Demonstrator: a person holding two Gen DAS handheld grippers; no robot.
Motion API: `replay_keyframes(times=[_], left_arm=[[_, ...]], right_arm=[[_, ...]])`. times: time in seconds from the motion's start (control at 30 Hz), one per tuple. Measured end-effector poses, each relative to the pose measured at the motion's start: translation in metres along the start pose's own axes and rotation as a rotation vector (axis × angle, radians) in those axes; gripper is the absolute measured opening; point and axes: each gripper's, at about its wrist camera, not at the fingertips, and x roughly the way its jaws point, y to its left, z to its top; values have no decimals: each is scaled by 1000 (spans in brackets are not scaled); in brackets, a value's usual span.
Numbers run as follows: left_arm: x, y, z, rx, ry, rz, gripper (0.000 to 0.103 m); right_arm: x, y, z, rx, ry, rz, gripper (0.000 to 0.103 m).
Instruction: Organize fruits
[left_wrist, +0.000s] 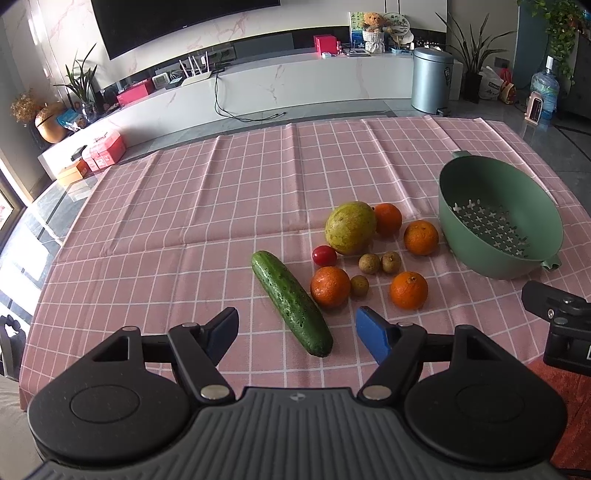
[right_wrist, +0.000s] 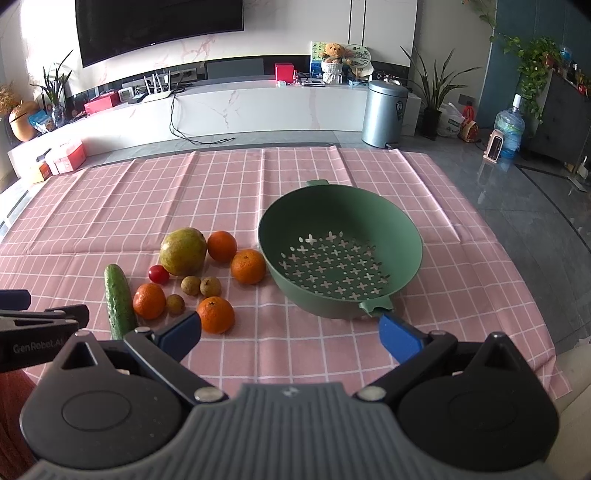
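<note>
Altogether we count four oranges (right_wrist: 215, 314), three longans (right_wrist: 190, 285), one mango (right_wrist: 183, 252), one tomato (right_wrist: 158, 274), one cucumber (right_wrist: 119, 301); left gripper (left_wrist: 296, 331) and right gripper (right_wrist: 290, 332) both spread, empty.

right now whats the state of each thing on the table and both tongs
left tongs: open, holding nothing
right tongs: open, holding nothing
strainer bowl: upright, nothing inside
cucumber: lying flat on the cloth
mango: on the cloth, outside the bowl
four oranges, three small brown fruits, tomato: loose on the cloth
</note>
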Motion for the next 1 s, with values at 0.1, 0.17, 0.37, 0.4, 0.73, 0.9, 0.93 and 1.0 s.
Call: replay_keyframes(times=[0.1, 0.17, 0.37, 0.4, 0.73, 0.9, 0.93, 1.0], left_arm=[[0, 1, 0, -1, 0, 2, 85], [0, 1, 0, -3, 1, 5, 85], [0, 2, 0, -6, 5, 9, 85], [0, 2, 0, -6, 5, 10, 85], [0, 2, 0, -5, 6, 9, 85], [0, 2, 0, -6, 6, 9, 85], [0, 2, 0, -6, 6, 8, 85], [0, 2, 0, -7, 6, 9, 85]], right_arm=[[0, 0, 0, -1, 0, 0, 99], [0, 0, 0, -1, 1, 1, 99], [0, 0, -1, 0, 5, 3, 99], [0, 0, -1, 1, 6, 3, 99], [2, 0, 0, -2, 8, 5, 99], [2, 0, 0, -2, 9, 6, 99], [2, 0, 1, -2, 10, 6, 99], [2, 0, 0, -2, 10, 7, 99]])
